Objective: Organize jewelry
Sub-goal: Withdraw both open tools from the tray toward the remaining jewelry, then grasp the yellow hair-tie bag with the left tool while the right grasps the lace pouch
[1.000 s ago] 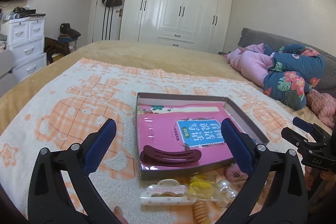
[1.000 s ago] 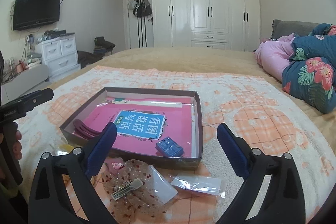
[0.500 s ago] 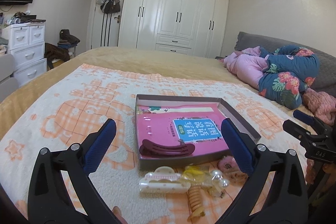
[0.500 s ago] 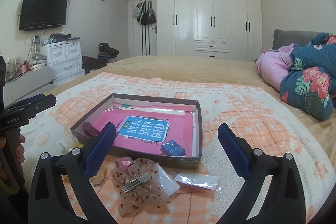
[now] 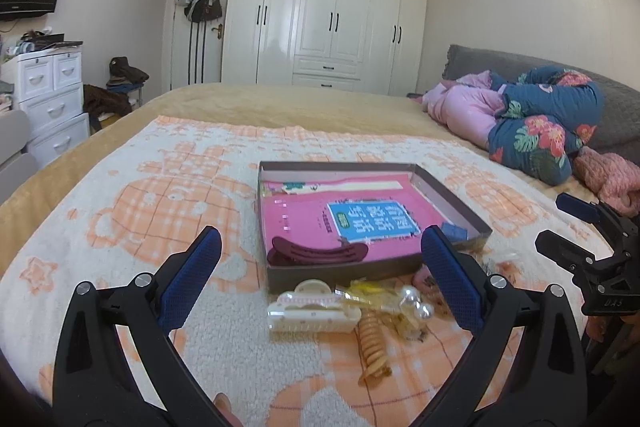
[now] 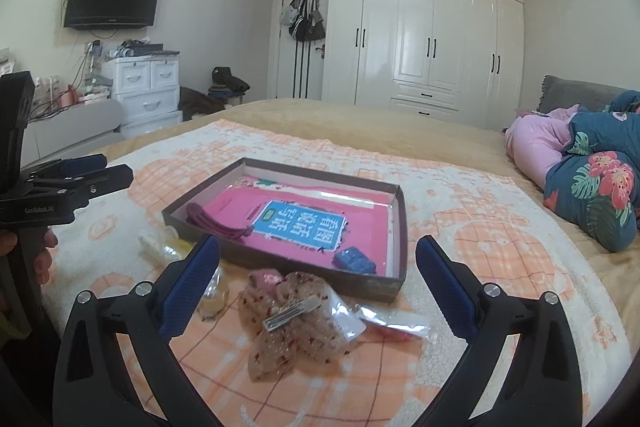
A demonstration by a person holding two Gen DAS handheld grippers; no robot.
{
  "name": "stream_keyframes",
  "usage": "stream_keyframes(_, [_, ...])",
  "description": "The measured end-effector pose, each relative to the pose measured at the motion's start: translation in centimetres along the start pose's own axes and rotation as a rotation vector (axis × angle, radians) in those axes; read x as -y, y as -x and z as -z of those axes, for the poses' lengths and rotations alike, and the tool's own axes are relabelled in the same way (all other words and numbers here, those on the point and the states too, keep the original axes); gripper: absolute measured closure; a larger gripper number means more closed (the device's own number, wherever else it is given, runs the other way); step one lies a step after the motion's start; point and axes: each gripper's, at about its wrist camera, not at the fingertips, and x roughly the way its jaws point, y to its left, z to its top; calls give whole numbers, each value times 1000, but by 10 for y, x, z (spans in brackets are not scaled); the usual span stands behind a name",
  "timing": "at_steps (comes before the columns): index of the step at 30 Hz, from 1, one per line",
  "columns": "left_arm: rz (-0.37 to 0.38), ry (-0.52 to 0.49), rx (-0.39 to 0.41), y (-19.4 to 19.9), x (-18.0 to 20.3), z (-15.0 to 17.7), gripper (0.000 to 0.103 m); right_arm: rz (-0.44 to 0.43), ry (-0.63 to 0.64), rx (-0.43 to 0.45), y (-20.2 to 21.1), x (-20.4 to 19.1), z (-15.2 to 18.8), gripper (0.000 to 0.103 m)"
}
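Note:
A shallow brown box (image 5: pixel 276 169) (image 6: pixel 394 287) with a pink printed lining lies on the bed blanket. Inside it rest a maroon hair clip (image 5: pixel 318 254) (image 6: pixel 212 221) and a small blue clip (image 6: pixel 355 261). In front of the box lie a white claw clip (image 5: pixel 310 313), a yellow spiral hair tie (image 5: pixel 372 345), pearl beads (image 5: pixel 416 301), a sheer pink bow with a metal clip (image 6: pixel 294 315) and a clear packet (image 6: pixel 394 323). My left gripper (image 5: pixel 320 279) hovers open just before the white clip. My right gripper (image 6: pixel 318 285) hangs open above the bow. Neither holds anything.
The orange-and-white blanket (image 5: pixel 160 195) covers a tan bed. Pink and floral bedding (image 5: pixel 532 123) is piled at the right. A white drawer unit (image 5: pixel 52 99) stands at the left and white wardrobes (image 6: pixel 420 43) fill the far wall. A hand (image 6: pixel 42 251) holds the left tool.
Both grippers have drawn back and up from the box, so more loose pieces on the blanket show. Both stay open and nothing on the bed has moved.

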Motion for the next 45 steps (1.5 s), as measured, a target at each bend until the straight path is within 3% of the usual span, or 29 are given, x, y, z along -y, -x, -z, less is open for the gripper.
stream_keyframes(19, [39,-93,-136,-8,19,27,12,-27,61,-108,-3,-14,34,7])
stream_keyframes(41, [85,-71,-231,-47,19,39,12,34,166,-197,-43,-26,62,8])
stream_keyframes(45, [93,-83,-236,-54,22,37,18,31,166,-197,-51,-27,61,8])
